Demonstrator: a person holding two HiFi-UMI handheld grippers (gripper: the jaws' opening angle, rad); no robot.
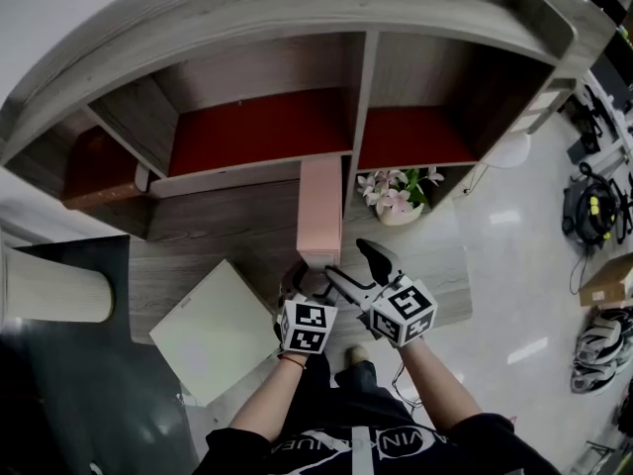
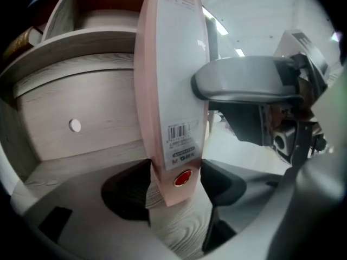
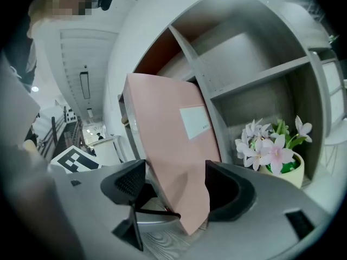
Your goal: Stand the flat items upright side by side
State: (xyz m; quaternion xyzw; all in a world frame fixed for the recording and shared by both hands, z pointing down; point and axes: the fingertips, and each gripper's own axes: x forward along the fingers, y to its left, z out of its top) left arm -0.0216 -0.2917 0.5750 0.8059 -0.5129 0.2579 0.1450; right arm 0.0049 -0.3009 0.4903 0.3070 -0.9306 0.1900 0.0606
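A tall pink box file stands upright on the wooden desk, in front of the shelf unit's divider. My left gripper is shut on its lower spine, and in the left gripper view both dark pads press the narrow labelled spine. My right gripper is open around the file's lower edge. In the right gripper view the pink face lies against the right pad, with a gap at the left pad. A white flat item lies on the desk at the left.
A pot of pink and white flowers sits just right of the file. The shelf unit with red back panels rises behind. A pale cylinder lies at the far left. Helmets and gear are on the floor to the right.
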